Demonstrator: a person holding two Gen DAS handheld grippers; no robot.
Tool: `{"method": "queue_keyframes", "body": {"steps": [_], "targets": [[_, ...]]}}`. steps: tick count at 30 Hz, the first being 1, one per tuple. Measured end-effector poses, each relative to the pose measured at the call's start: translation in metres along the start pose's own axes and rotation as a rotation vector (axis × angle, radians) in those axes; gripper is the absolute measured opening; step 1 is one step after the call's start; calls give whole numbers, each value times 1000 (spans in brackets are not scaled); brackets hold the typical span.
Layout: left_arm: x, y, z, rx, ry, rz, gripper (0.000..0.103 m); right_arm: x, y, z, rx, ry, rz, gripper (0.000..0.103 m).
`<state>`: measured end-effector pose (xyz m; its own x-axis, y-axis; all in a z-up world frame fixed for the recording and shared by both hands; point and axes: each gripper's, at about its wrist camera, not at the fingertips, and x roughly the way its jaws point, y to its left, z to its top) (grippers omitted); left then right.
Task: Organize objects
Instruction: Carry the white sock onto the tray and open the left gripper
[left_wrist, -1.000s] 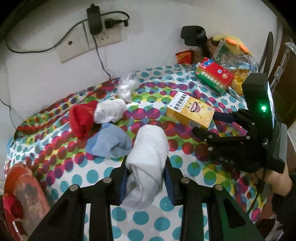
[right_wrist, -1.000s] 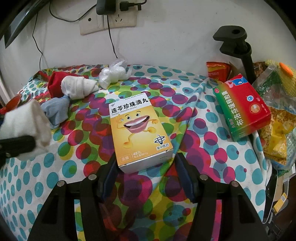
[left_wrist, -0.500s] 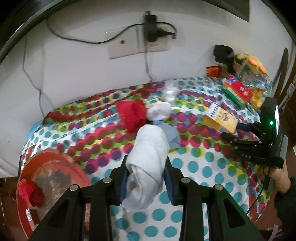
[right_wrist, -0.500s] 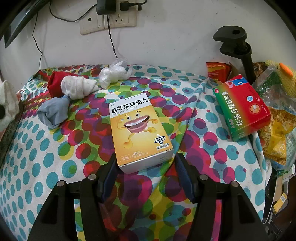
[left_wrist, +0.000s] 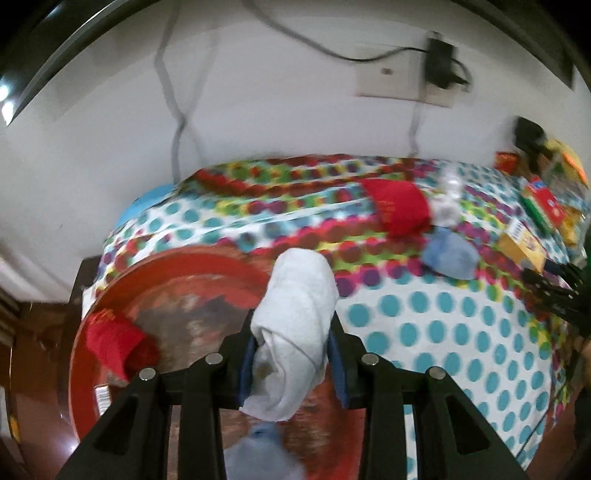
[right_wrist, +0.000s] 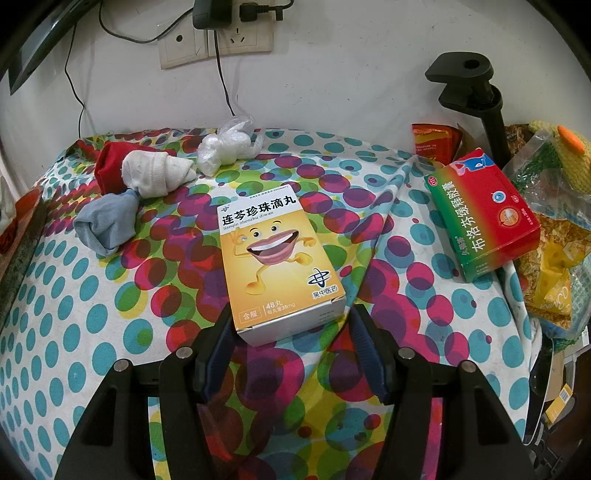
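Observation:
My left gripper (left_wrist: 293, 356) is shut on a rolled white sock (left_wrist: 297, 321) and holds it above the right side of a round red tray (left_wrist: 110, 295). A red sock (left_wrist: 110, 343) and a blue-grey sock (left_wrist: 258, 454) lie in the tray. My right gripper (right_wrist: 290, 347) is open, its jaws on either side of the near end of a yellow medicine box (right_wrist: 277, 258) that lies on the spotted cloth. A red sock (right_wrist: 107, 166), a white sock (right_wrist: 155, 175) and a blue-grey sock (right_wrist: 107, 221) lie at the back left.
A red and green medicine box (right_wrist: 484, 218) lies at the right, beside snack bags (right_wrist: 554, 266). A clear plastic bag (right_wrist: 229, 144) lies by the wall. A black clamp stand (right_wrist: 476, 99) rises at the back right. Wall sockets with plugs (right_wrist: 221, 37) are above the table.
My left gripper has swung left with the white sock, from over the cloth to over the red tray. The right gripper and the yellow box have not moved.

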<state>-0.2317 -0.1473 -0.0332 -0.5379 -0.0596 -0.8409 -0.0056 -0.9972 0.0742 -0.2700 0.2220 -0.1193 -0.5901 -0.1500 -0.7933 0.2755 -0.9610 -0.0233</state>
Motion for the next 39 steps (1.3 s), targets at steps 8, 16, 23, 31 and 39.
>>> {"method": "queue_keyframes", "body": {"steps": [8, 16, 23, 31, 39], "targets": [[18, 56, -10, -103, 41, 36, 34, 0, 0, 0, -1, 0, -4, 57], [38, 99, -21, -185, 83, 77, 35, 0, 1, 0, -2, 0, -6, 58], [48, 115, -24, -212, 88, 88, 37, 0, 2, -1, -3, 0, -6, 59], [55, 126, -30, -282, 120, 40, 43, 0, 2, -2, -10, -1, -16, 61], [20, 119, -41, -266, 43, 52, 52, 0, 3, -1, -29, -7, -42, 61]]}}
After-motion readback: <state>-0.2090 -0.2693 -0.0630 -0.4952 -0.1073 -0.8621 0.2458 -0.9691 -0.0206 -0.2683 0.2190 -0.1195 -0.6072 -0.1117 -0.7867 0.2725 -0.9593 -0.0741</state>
